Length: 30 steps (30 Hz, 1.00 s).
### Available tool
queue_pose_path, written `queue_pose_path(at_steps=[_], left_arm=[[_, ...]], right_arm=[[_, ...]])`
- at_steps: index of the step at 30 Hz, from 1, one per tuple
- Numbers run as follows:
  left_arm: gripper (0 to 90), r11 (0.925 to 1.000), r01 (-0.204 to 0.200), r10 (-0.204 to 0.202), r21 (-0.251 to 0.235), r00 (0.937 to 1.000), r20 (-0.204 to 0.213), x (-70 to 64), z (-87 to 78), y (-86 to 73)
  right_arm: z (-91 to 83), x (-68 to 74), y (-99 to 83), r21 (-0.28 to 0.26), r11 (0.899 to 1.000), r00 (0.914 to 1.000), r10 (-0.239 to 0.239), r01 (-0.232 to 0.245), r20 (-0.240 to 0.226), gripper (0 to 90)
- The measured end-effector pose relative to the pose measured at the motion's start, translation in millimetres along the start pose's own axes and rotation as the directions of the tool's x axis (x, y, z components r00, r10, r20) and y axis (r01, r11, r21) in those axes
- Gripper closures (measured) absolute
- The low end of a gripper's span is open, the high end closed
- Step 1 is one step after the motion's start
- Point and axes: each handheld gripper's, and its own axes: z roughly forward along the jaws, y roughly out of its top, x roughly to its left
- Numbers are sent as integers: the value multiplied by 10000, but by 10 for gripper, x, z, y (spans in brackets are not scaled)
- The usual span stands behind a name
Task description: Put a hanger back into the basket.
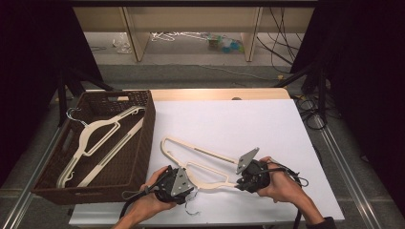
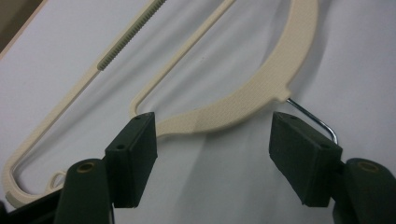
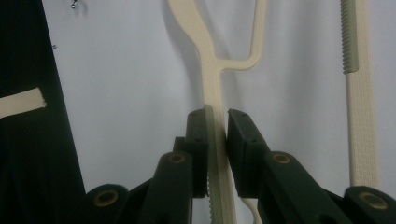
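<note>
Between the fingers of the right gripper (image 3: 216,135) runs one arm of the cream hanger (image 1: 200,160), and the pads are closed on it from both sides, so that end is held. Just ahead of those fingers the arm forks into the shoulder and the thin inner bar, and off to one side lies the lower bar with its ribbed grey strip, all flat on the white table (image 1: 267,124). Across from them, the left gripper (image 2: 212,154) has its fingers spread wide with nothing between them; the hanger's broad curved neck lies just beyond the gap, and the metal hook (image 2: 314,120) springs from it beside the fingertip at the right of that gripper's view. Farther off, past the left fingers, stands a brown wicker basket (image 1: 143,143) with another pale hanger (image 1: 95,138) already resting inside, its wire hook near the far corner. Judging by that, the work seems to be putting hangers into the basket: one is in, while this one is gripped at one end only, not yet lifted, and the left fingers have yet to close near the neck before the carry to the basket.
</note>
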Motion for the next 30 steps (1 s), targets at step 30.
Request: queue_pose_path(at_steps=[30], left_arm=[[495,9375,-3455,3454,-410,9384,-84,-142,98,271]], right_arm=[[-74,-97,-73,-572,9979,9954,-354,304,-886,900]])
